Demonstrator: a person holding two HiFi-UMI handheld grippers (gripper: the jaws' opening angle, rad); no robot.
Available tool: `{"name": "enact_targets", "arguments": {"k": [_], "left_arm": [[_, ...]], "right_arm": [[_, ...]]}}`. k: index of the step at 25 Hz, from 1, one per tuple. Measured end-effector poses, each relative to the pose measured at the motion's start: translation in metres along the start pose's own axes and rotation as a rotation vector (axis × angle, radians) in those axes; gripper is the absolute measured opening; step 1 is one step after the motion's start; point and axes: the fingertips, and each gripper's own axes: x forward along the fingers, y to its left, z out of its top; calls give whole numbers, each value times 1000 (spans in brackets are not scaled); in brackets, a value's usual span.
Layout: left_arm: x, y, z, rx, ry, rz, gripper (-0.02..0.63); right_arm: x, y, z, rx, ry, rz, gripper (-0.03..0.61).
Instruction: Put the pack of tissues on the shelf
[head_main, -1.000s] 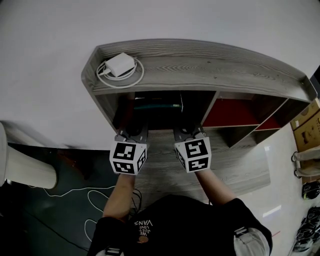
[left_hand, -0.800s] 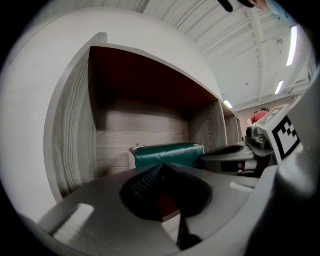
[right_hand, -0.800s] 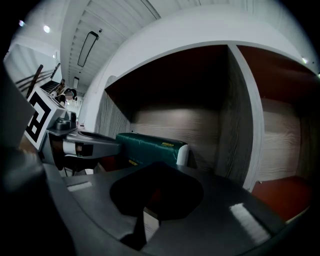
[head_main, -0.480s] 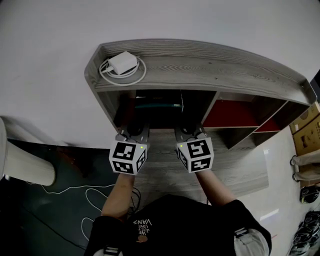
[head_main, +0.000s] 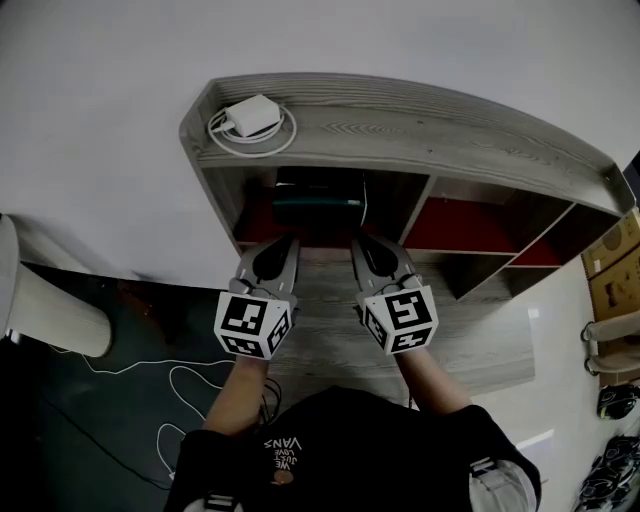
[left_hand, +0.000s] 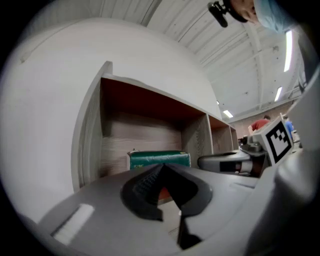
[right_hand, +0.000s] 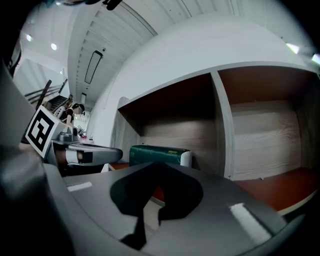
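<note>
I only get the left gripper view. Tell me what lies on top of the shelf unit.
Observer: A white charger with its coiled cable, at the left end of the shelf top, above the compartment holding the green pack of tissues.
Operator: Report the right gripper's jaws.
Observer: The right gripper is shut, nothing between its jaws.
Operator: Place both grippers against the shelf.
Observer: Side by side outside that compartment's mouth, the left gripper included, over the lower wooden ledge.
</note>
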Motion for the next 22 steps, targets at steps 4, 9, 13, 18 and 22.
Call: {"name": "enact_targets", "arguments": {"k": [4, 9, 13, 18, 22], "left_arm": [[-14, -7, -1, -4, -23, 18, 52], [-30, -20, -13, -27, -13, 44, 52], [-39, -33, -19, -39, -11, 67, 52], [-50, -52, -29, -68, -9, 100, 52], [-60, -66, -36, -83, -6, 132, 52]], "right_arm": [[-12, 5, -5, 7, 4, 27, 5], [-31, 11, -9, 29, -11, 63, 5], [-46, 13, -12, 53, -20, 95, 5], [-64, 13, -21, 79, -10, 141, 5], [-80, 12, -28, 92, 4, 178, 5]]}}
